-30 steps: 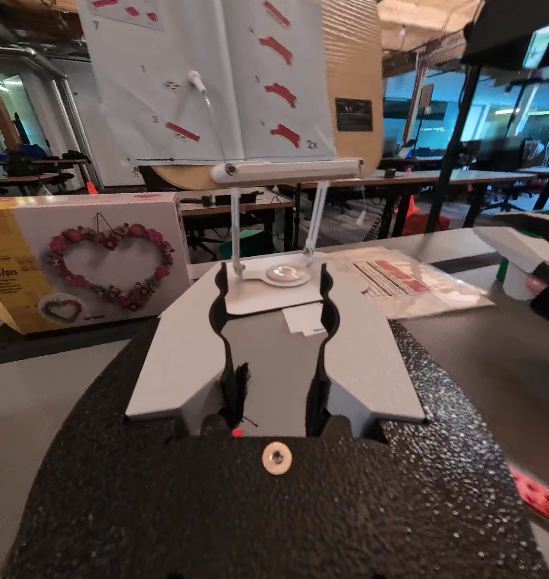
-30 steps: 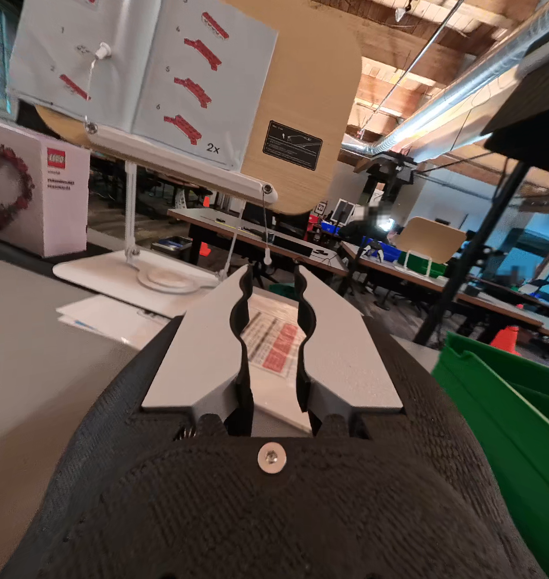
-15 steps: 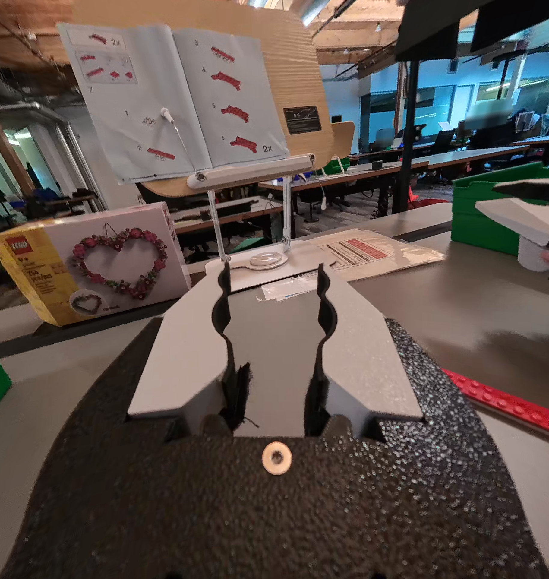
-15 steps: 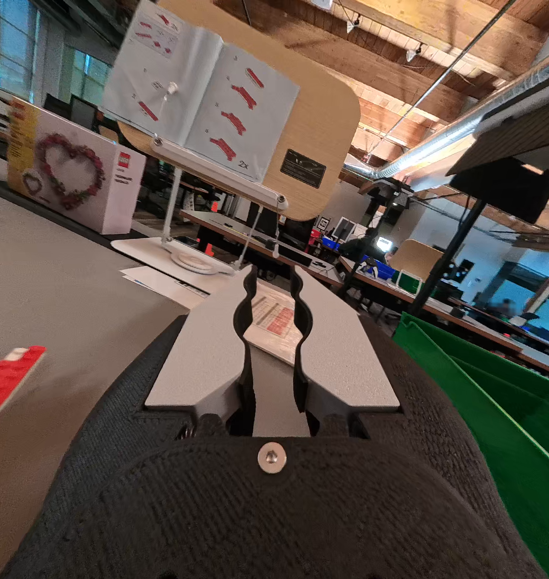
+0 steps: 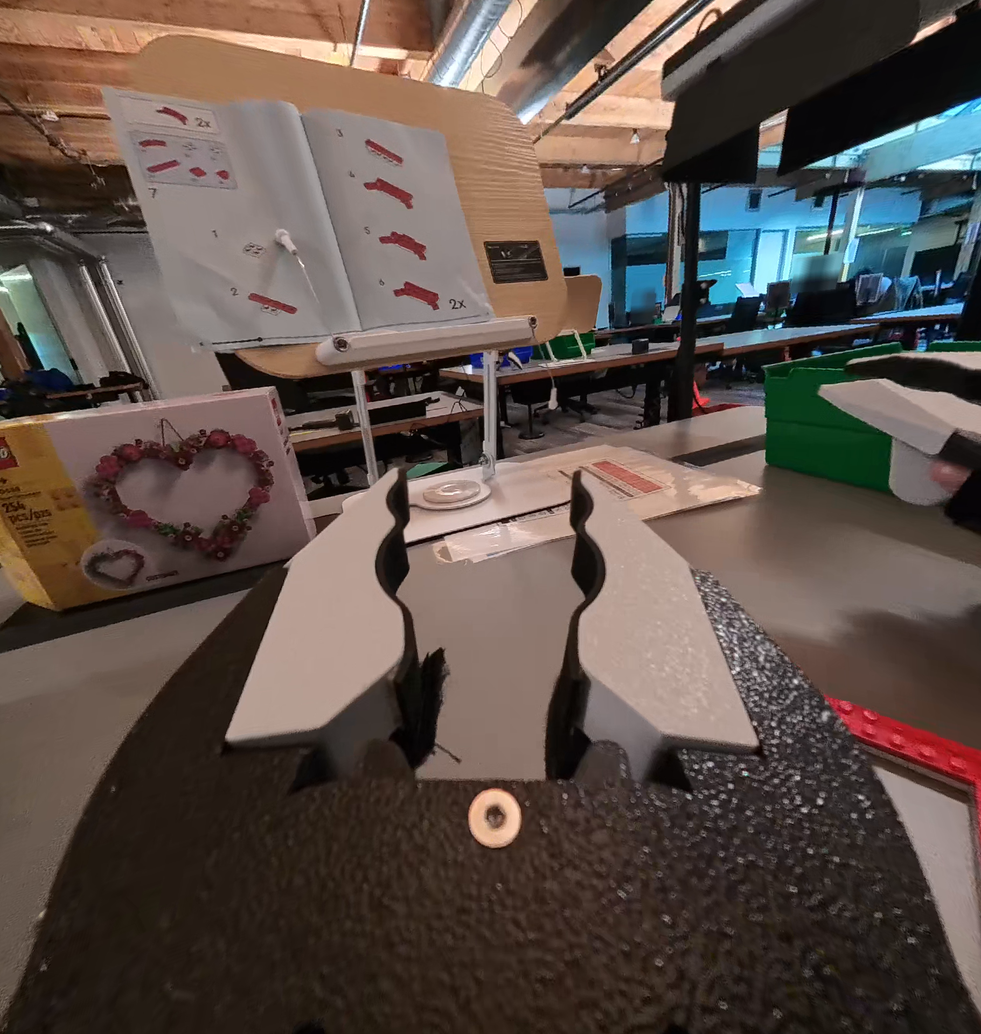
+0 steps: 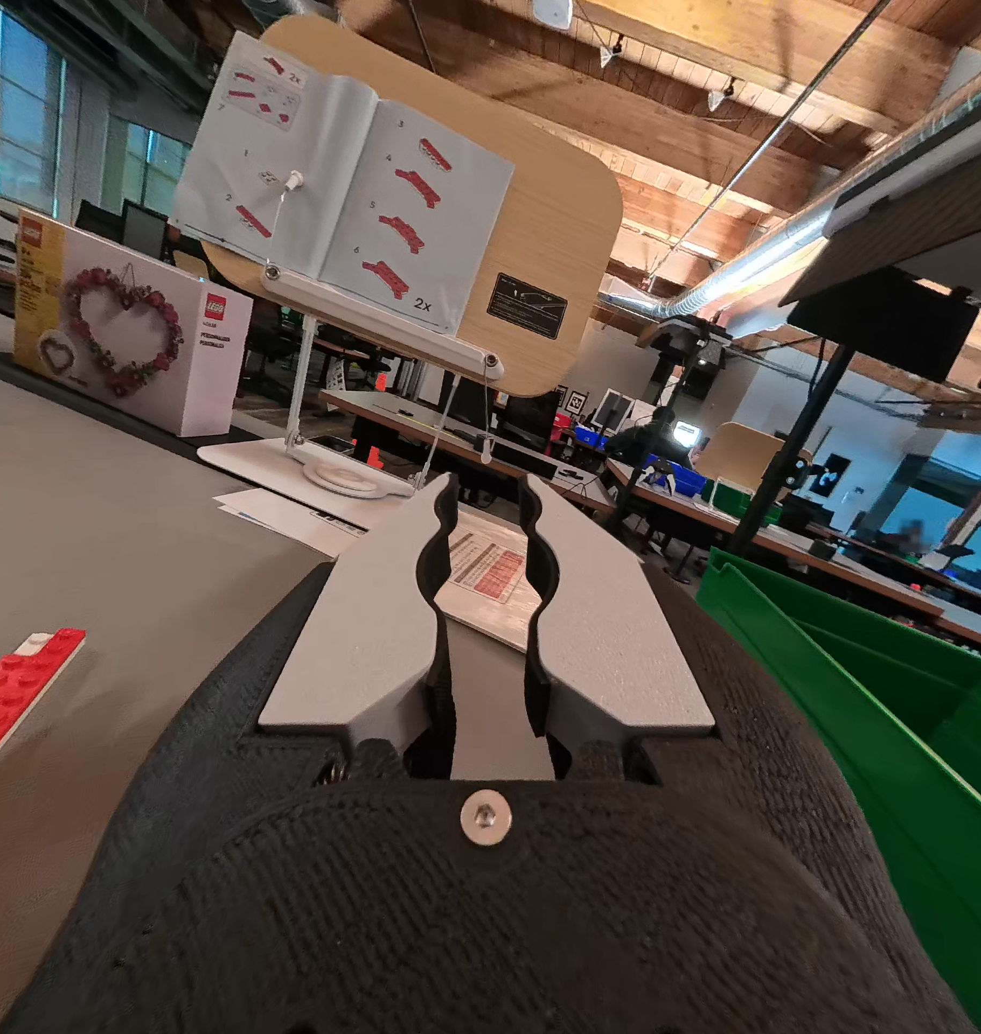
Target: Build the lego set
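My left gripper [image 5: 488, 492] is open and empty, held above the grey table [image 5: 812, 565]. My right gripper [image 6: 487, 492] is open with a narrower gap and empty; it also shows at the right edge of the left wrist view [image 5: 913, 425]. A red lego plate assembly [image 5: 924, 755] lies on the table at the lower right of the left wrist view. A red plate with a white piece [image 6: 18, 682] lies at the left of the right wrist view. The open instruction booklet [image 5: 309, 224] stands on a wooden stand, and shows in the right wrist view [image 6: 342, 190] too.
The lego set box [image 5: 135, 492] stands at the back left, also in the right wrist view [image 6: 124, 330]. A green bin [image 6: 896, 716] sits close on the right, seen in the left wrist view [image 5: 824, 425]. Paper sheets and a plastic bag [image 5: 644, 487] lie by the stand's white base [image 6: 309, 464]. The left tips stand about 15 cm off the red lego plate assembly [image 5: 924, 755].
Both grippers have pulled back and tilted up, so the stand and booklet look farther off. The red plates and the green bin have come into view. Both grippers stayed open.
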Demonstrator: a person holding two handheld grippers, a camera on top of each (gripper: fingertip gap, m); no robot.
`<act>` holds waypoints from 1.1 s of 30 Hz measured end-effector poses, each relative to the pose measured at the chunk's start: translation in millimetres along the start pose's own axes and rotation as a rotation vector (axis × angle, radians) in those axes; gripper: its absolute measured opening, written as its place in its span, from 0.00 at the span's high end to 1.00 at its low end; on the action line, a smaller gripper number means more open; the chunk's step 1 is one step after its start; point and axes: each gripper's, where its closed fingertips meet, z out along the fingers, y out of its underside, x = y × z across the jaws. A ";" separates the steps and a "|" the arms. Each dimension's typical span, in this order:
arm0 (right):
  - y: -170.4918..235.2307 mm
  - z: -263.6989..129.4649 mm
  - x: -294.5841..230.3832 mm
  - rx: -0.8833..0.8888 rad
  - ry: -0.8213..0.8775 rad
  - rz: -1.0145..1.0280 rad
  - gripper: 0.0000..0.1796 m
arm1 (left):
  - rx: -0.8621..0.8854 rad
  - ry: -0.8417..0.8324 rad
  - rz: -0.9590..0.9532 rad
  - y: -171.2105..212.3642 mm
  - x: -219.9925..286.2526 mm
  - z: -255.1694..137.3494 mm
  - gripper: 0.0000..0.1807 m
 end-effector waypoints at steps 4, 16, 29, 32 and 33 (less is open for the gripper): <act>-2.8 -1.0 -6.6 0.010 -0.020 -0.049 0.89 | 0.020 -0.015 0.025 -4.6 -0.5 -4.3 0.68; -5.2 -2.5 -15.3 0.007 -0.018 -0.186 0.88 | 0.006 0.057 0.009 -2.0 13.2 -6.3 0.65; -8.7 -18.5 -3.1 -0.024 0.076 -0.098 0.86 | -0.005 0.060 0.010 -0.1 17.2 -5.2 0.64; -10.4 -19.7 -10.3 -0.030 0.065 -0.101 0.86 | -0.009 0.065 0.011 0.7 19.2 -3.7 0.65; -11.6 -20.4 -13.3 -0.026 0.056 -0.101 0.87 | -0.010 0.066 0.014 1.0 19.5 -3.4 0.65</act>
